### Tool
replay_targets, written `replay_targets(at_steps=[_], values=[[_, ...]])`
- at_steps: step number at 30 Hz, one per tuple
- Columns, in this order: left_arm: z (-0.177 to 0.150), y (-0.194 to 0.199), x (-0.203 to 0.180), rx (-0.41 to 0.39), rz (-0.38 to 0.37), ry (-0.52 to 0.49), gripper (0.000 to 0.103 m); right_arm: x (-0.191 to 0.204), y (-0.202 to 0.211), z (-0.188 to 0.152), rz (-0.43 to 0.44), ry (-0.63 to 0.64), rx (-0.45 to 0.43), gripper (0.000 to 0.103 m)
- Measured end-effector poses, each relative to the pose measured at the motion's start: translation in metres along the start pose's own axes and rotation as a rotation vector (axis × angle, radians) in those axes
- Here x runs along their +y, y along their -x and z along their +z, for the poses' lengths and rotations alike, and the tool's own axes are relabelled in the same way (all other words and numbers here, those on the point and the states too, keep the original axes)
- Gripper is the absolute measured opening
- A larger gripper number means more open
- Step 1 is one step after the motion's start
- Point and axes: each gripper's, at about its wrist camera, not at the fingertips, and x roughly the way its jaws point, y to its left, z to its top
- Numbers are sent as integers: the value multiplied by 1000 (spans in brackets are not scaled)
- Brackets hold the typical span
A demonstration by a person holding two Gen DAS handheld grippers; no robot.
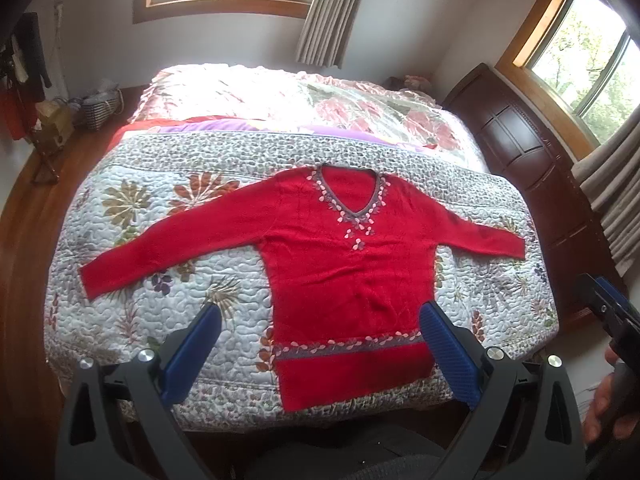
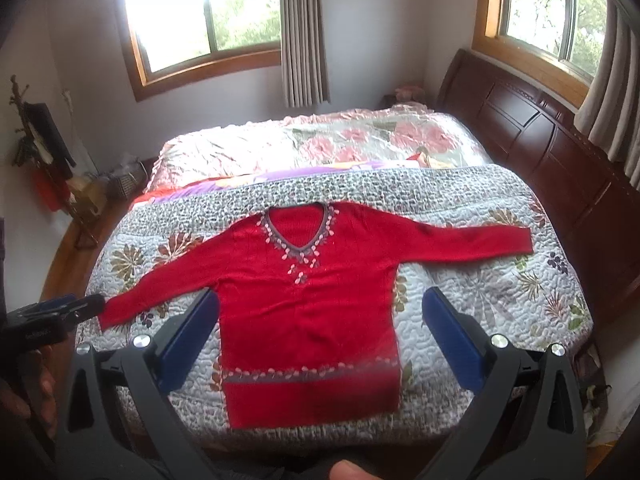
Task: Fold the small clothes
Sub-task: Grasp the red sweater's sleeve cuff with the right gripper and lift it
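Note:
A red long-sleeved sweater [image 1: 344, 264] [image 2: 308, 308] with a grey, pink-petalled V-neck and hem band lies flat, face up, on the quilted bedspread [image 1: 160, 312] [image 2: 500, 308], both sleeves spread out sideways. My left gripper [image 1: 320, 316] hovers open above the lower part of the sweater, blue pads wide apart, nothing between them. My right gripper [image 2: 320, 304] is likewise open and held above the sweater's body, empty. Each gripper shows at the edge of the other's view: the right one [image 1: 612, 312], the left one [image 2: 56, 312].
The bed fills the room's middle, with a floral duvet [image 1: 280, 96] [image 2: 360, 140] folded behind the quilt. A dark wooden headboard [image 1: 516, 136] [image 2: 540, 128] stands on the right. Baskets and clutter [image 1: 88, 108] sit on the floor at the far left. A person's hand [image 1: 608, 408] holds the right gripper.

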Motion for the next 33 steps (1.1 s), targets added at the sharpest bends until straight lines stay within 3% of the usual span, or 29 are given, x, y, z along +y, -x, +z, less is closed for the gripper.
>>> replay_targets(at_steps=[2,4,6,7,8,13,19,21,24,27,33], values=[[8,-5,-4,-56,-63,-6,99,-33,-27,0,-73,-32,44,100],[14,-12,-15,-88,-55,-29,99,-76,-55,-3,-90,-97,83,97],[20,-23,-27,-69,-67,-33,99,-125,-84,-4,-95,-179,132,69],[23,-30,-33,-55,-57,-19,99,-148,-99,-5,-71,-224,161,47],[23,-36,-38,-47,-49,-12,99,-174,-113,-6,-41,-280,178,40],[28,-56,-71,-40,-32,70,99,-315,-181,-20,46,-622,212,40],[32,-66,-115,-21,1,100,99,-476,-251,-49,225,-1025,138,45],[35,-68,-126,-20,20,115,99,-517,-273,-56,236,-1107,121,45],[39,-77,-141,8,49,137,99,-565,-305,-64,286,-1224,97,40],[43,-88,-155,52,77,142,99,-599,-332,-72,283,-1315,82,40],[49,-101,-165,111,92,201,99,-631,-372,-82,268,-1405,106,40]])
